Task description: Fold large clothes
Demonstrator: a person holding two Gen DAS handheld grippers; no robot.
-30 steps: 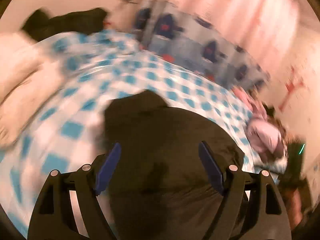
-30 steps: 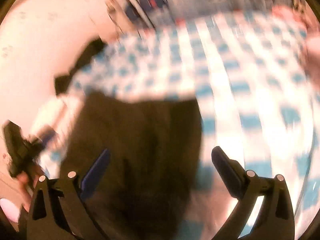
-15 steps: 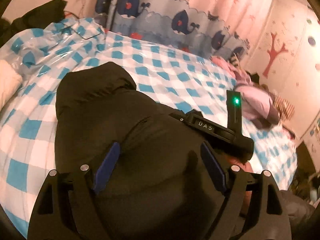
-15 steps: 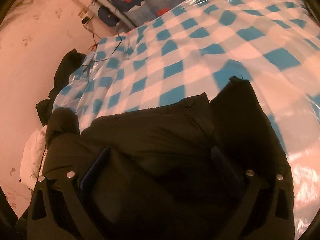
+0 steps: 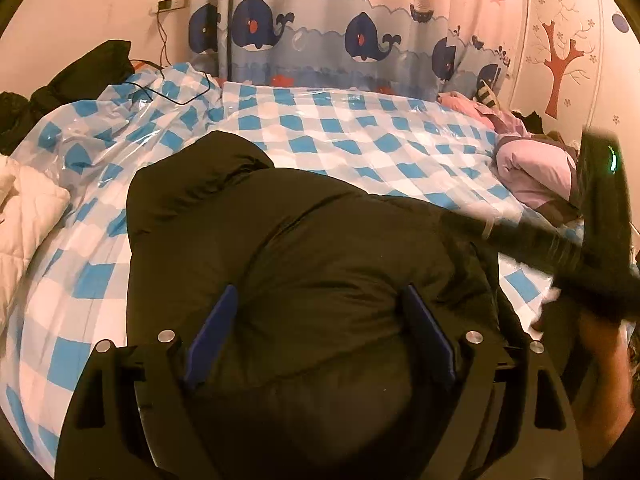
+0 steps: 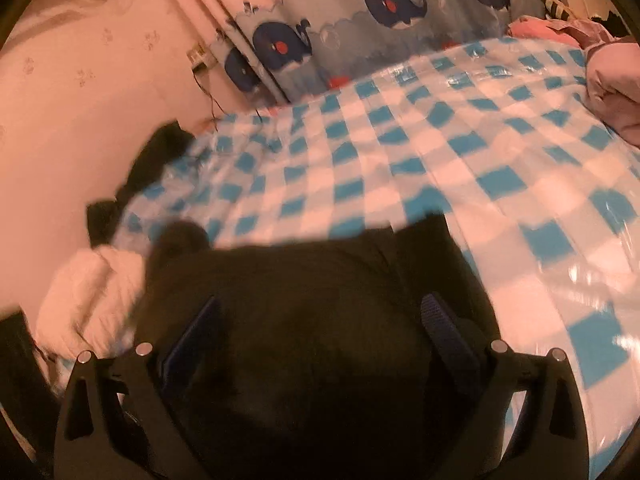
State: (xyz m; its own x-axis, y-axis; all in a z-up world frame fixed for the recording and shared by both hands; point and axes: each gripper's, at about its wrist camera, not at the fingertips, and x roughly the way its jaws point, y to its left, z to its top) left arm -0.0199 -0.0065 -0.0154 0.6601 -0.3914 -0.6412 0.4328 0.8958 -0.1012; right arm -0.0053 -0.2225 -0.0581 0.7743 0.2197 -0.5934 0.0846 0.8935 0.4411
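A black coat lies bunched on the bed, over its blue-and-white checked cover, filling the lower middle of both wrist views. Its far end rises to a rounded lump at about 11 o'clock from the left gripper.

The left gripper hangs over the coat with its jaws wide and opening; the blue pads stand apart, with coat fabric seen between them but not pinched. The right gripper is likewise spread wide above the coat, its pads clear of the fabric as far as the blurred picture shows.

In the left view the right gripper's black body, with a green light, shows blurred at 3 o'clock, just past the coat's edge, with a hand below it.

A white quilted garment lies at 9 o'clock on the bed's edge, near the coat. A pink garment sits at 2 o'clock, well apart. Dark clothes are heaped at 10 o'clock against the wall. A whale curtain hangs at 12 o'clock behind the bed.
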